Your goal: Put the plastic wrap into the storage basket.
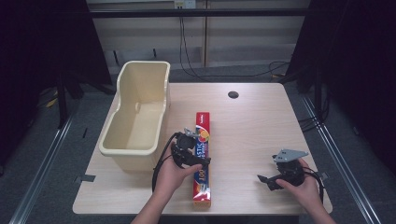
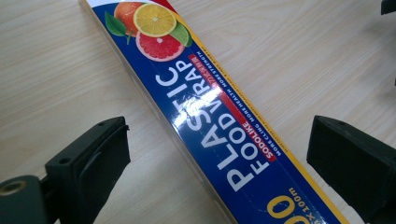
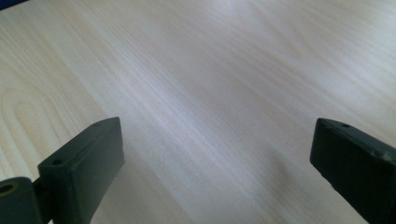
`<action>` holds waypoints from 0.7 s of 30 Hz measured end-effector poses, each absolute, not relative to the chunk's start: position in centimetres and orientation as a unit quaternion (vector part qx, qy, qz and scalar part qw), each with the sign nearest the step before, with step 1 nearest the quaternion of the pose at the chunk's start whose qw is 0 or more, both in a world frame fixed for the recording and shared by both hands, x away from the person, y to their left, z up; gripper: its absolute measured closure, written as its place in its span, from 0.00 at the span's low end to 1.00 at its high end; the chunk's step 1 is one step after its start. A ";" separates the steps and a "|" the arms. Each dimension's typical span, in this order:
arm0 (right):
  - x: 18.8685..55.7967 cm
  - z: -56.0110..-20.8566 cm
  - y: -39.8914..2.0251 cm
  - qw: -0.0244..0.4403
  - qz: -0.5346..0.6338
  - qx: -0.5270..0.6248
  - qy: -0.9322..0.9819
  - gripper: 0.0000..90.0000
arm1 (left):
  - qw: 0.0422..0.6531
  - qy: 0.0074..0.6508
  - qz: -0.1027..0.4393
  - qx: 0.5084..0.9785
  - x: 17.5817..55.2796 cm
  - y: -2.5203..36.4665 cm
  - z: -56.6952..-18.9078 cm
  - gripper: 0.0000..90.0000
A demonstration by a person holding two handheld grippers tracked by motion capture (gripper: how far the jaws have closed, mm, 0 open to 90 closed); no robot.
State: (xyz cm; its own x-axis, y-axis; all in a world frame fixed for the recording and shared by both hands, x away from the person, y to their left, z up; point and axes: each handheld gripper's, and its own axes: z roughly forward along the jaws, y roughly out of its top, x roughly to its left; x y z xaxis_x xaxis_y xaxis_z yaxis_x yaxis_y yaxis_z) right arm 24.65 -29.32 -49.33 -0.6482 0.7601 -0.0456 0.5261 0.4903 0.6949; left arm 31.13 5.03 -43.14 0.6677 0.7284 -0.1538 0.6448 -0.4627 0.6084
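Observation:
A long box of plastic food wrap (image 1: pixel 202 158), blue with red ends and citrus pictures, lies flat on the wooden table, its length running front to back. My left gripper (image 1: pixel 194 156) hovers over its middle, jaws wide open on either side of the box (image 2: pixel 219 126) without touching it. My right gripper (image 1: pixel 268 179) is held near the front right of the table, open, with only bare tabletop (image 3: pixel 210 93) between its jaws.
A cream plastic tub (image 1: pixel 140 112), empty, stands at the left of the table, close to the box's far end. A round cable hole (image 1: pixel 233 94) sits at the back. Cables trail from both grippers.

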 end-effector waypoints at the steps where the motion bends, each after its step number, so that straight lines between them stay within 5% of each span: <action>1: 24.6 -49.3 -29.3 0.176 0.332 0.381 0.845 0.03 | 0.327 0.403 0.064 0.853 31.1 5.0 -43.1 0.06; 21: 23.9 -47.9 -29.3 0.188 0.350 0.372 0.839 0.04 | 0.303 0.406 0.040 0.861 31.9 3.4 -43.2 0.06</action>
